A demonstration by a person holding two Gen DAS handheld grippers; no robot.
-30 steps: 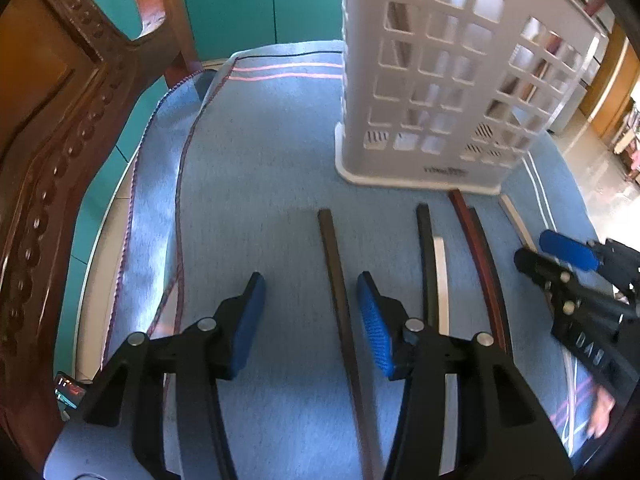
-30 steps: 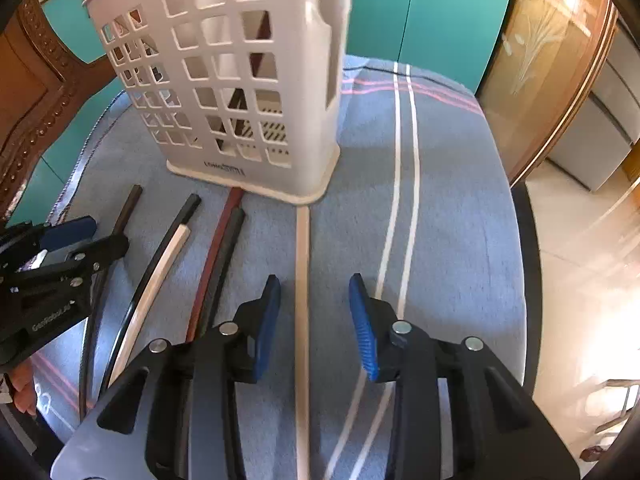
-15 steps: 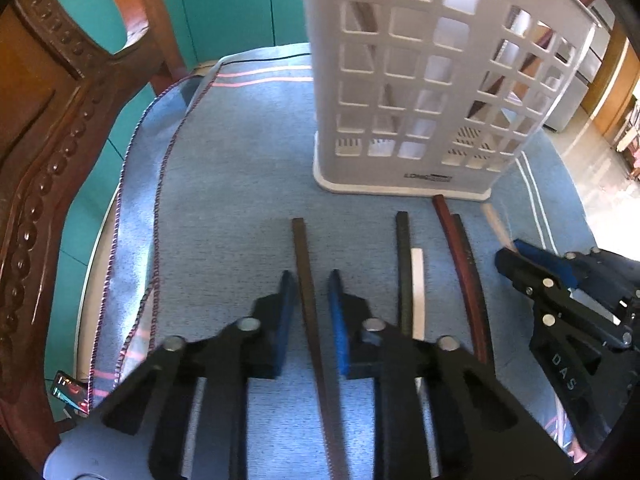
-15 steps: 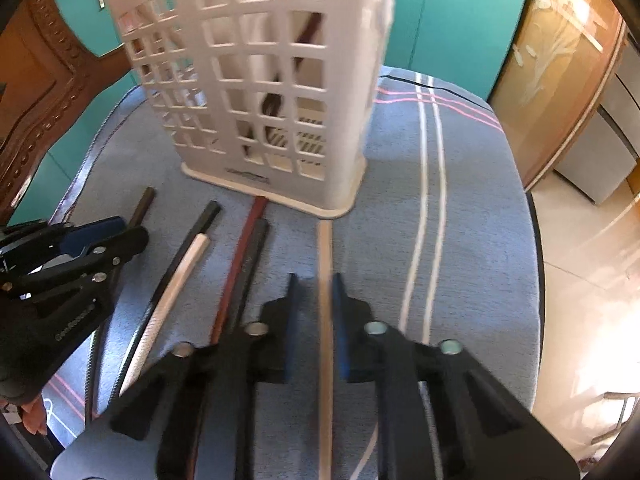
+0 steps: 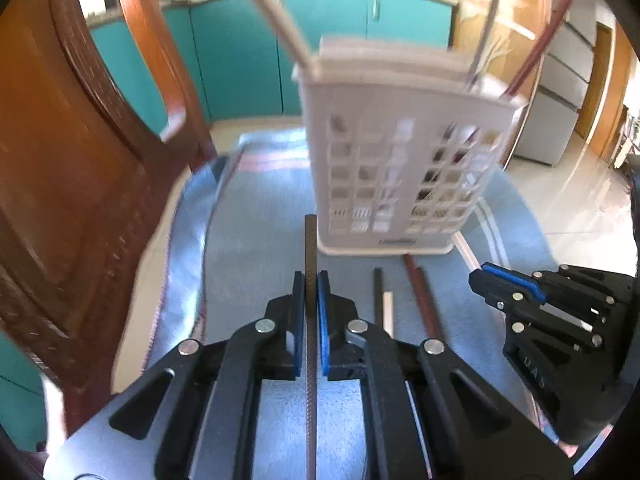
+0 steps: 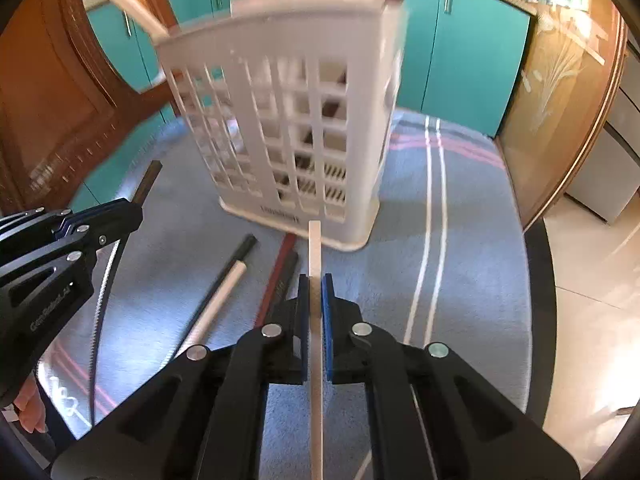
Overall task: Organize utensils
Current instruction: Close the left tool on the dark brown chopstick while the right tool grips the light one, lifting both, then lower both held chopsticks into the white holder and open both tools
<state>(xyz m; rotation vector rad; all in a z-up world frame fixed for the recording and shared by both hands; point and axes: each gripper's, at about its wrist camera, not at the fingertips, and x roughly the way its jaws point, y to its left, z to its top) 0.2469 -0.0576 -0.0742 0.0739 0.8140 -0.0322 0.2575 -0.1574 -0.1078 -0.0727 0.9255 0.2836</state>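
Left-wrist view first: my left gripper (image 5: 311,292) is closed on a dark chopstick (image 5: 310,256), whose far end reaches the foot of the white basket (image 5: 404,152). The basket stands upright on a blue cloth (image 5: 256,220) and has several sticks leaning in it. On the cloth to the right lie a black stick (image 5: 377,292), a white stick (image 5: 387,312) and a reddish stick (image 5: 420,292). My right gripper (image 5: 486,276) shows at the right edge.

Right-wrist view: my right gripper (image 6: 315,300) is closed on a pale chopstick (image 6: 315,256) that points at the basket (image 6: 288,120). The black stick (image 6: 236,260), white stick (image 6: 218,300) and reddish stick (image 6: 278,268) lie just left of it. My left gripper (image 6: 132,210), at the left, grips the dark chopstick (image 6: 146,184).
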